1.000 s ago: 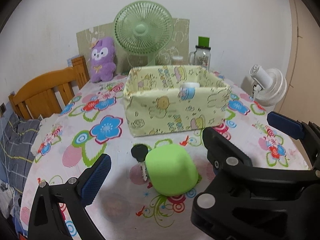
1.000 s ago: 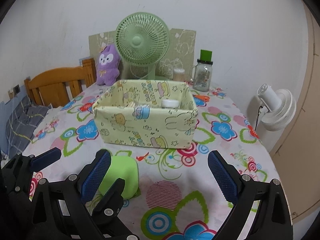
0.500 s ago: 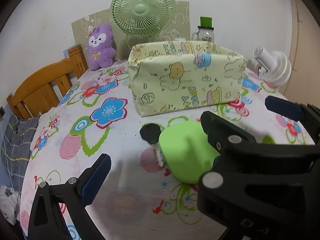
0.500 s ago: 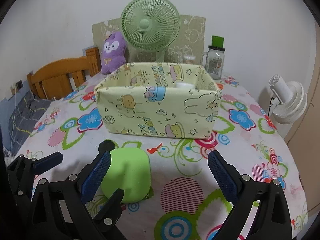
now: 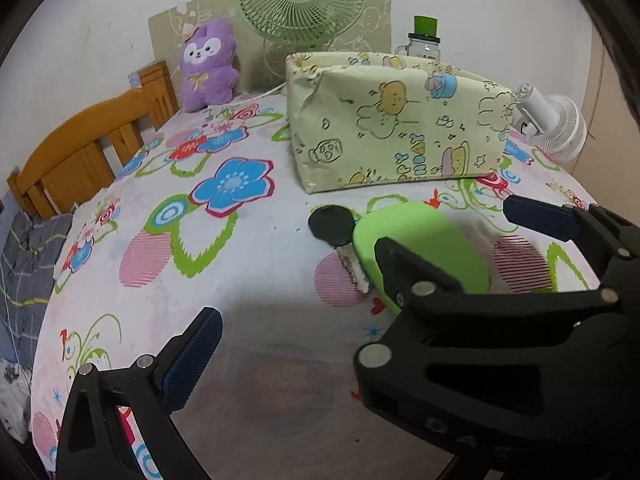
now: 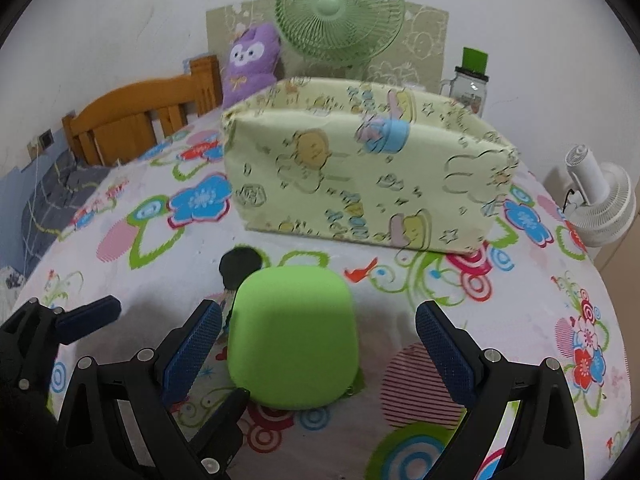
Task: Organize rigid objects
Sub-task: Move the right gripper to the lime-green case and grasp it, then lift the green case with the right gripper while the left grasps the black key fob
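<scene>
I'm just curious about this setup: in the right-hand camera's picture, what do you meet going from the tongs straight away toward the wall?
Green case → black key → yellow fabric box → green fan.

A lime-green case [image 6: 294, 336] lies on a white table [image 5: 260, 264] cloth printed with blue, pink and green flowers. At its 11 o'clock sits a black-headed key [image 5: 331, 222]; at 12, a pale yellow-green cartoon-print box [image 6: 360, 172]. The purple plush [image 5: 206, 66] looks bow-trimmed, perhaps yellow.
</scene>
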Tool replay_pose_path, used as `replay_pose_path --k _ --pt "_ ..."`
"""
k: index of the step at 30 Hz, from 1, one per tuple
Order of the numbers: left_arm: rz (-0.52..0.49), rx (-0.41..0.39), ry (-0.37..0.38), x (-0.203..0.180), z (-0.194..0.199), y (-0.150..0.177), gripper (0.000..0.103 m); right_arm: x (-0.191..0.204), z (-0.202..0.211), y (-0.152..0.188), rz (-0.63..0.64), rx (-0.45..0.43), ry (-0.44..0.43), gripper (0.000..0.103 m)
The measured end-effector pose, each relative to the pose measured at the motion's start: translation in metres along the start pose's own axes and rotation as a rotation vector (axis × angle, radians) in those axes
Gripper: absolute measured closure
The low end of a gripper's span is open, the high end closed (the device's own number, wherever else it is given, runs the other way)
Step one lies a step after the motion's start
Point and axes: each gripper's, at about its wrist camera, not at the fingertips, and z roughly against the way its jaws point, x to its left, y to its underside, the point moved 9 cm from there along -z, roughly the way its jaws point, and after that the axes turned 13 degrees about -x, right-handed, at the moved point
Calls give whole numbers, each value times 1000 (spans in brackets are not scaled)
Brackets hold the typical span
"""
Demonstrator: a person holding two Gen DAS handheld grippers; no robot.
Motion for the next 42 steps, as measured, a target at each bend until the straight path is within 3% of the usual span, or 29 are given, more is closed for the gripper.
replay_pose_path --k 12,17,24,42 --pt "32 25 24 8 -1 8 0 9 -21 18 -17 116 -12 4" --pt "22 29 20 7 -2 8 0 10 -22 19 -10 118 -11 7" --pt "6 27 16 4 -2 7 0 10 -16 17 1 99 -29 26" --pt "30 59 -6 -13 -13 -5 1 -38 -4 15 -44 99 34 26"
